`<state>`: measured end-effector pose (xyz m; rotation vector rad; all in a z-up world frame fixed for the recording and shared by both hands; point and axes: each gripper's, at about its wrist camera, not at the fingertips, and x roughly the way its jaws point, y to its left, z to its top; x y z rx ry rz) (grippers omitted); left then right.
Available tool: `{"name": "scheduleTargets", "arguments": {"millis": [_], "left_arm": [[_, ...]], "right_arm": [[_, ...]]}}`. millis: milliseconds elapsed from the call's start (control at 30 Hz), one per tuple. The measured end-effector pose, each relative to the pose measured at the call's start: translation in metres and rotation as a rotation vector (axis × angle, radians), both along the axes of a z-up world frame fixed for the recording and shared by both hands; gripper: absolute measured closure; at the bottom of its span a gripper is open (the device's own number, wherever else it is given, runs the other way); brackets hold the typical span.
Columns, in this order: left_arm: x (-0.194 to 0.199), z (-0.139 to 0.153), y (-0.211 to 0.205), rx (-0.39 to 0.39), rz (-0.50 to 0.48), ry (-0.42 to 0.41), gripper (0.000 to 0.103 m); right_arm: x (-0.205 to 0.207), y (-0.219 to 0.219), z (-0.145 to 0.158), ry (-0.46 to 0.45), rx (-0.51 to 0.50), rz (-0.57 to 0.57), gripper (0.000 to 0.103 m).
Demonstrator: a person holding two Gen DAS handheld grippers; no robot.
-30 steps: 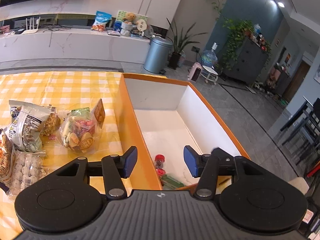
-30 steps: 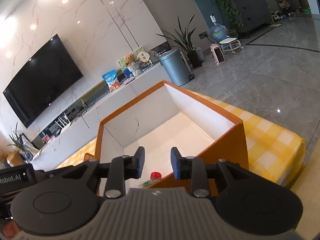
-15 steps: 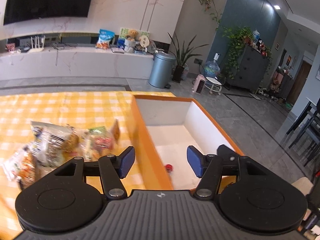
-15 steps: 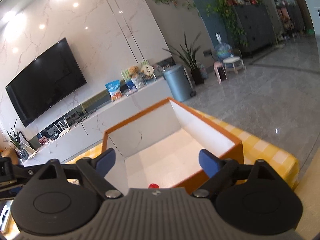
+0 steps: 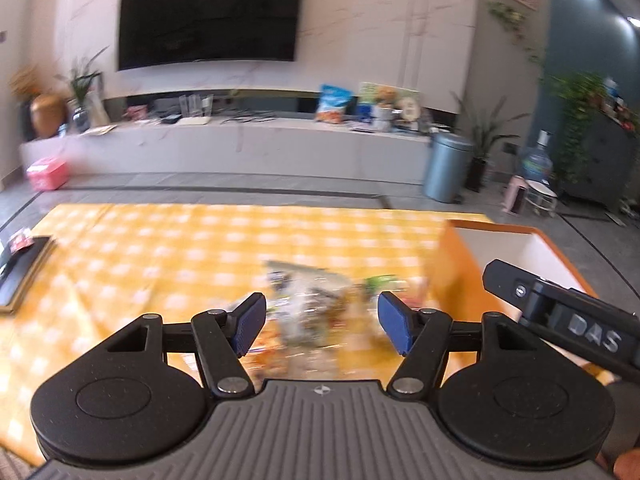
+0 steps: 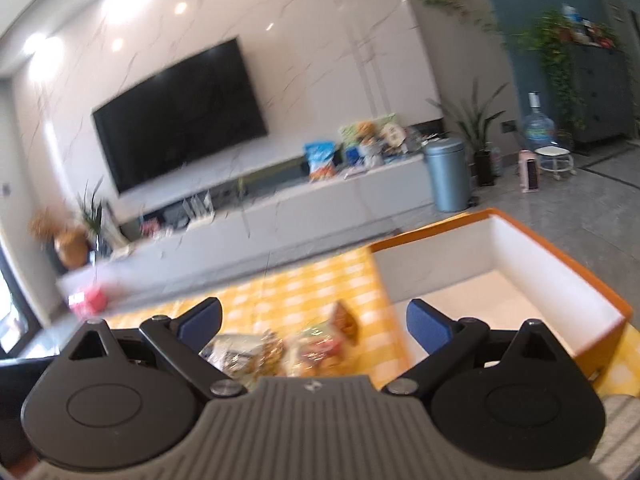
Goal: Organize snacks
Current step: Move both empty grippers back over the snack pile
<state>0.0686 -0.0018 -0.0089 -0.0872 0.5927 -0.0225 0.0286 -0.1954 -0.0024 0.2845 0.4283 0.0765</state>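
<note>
Several clear snack bags (image 5: 308, 308) lie in a blurred heap on the yellow checked tablecloth (image 5: 160, 256). My left gripper (image 5: 322, 322) is open and empty, just above and in front of the heap. The orange box with white inside (image 5: 536, 256) stands to the right of the bags. In the right wrist view the snack bags (image 6: 296, 348) lie between the fingers of my open, empty right gripper (image 6: 314, 320), and the orange box (image 6: 500, 276) is at the right. The right gripper's body (image 5: 568, 320) shows at the right of the left wrist view.
A dark flat tray or book (image 5: 20, 272) lies at the table's left edge. Beyond the table are a TV wall (image 5: 208, 12), a long white cabinet (image 5: 256, 144) and a grey bin (image 5: 446, 168).
Both grippers swung left, away from the box toward the snack heap. The right gripper opened wide from nearly shut. The left stayed open.
</note>
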Motion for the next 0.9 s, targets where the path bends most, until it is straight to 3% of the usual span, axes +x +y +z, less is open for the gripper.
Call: {"name": "scheduleTargets", "arguments": {"millis": [200,333,433,600,833,900], "left_arm": [[0.003,-0.016,0.054,-0.045,0.1,0.044,0.027],[0.011,-0.034,0.078,-0.093,0.107,0.095,0.027],[0.016,-0.05,0.092,-0.135,0.106,0.121,0.027],[0.021,-0.074,0.101,-0.169,0.106,0.141,0.027],[0.036,-0.105,0.106,-0.222,0.126,0.202,0.027],[0.04,-0.112,0.104,-0.208,0.129,0.225,0.027]], "right_arm": [[0.028,0.071,-0.015,0.089,-0.246,0.048,0.003],[0.062,0.093,-0.038,0.224,-0.297,0.133,0.003],[0.075,0.099,-0.056,0.277,-0.284,0.156,0.003],[0.074,0.091,-0.094,0.308,-0.144,0.188,0.003],[0.085,0.093,-0.132,0.335,-0.226,0.16,0.003],[0.088,0.084,-0.139,0.338,-0.157,0.155,0.003]]}}
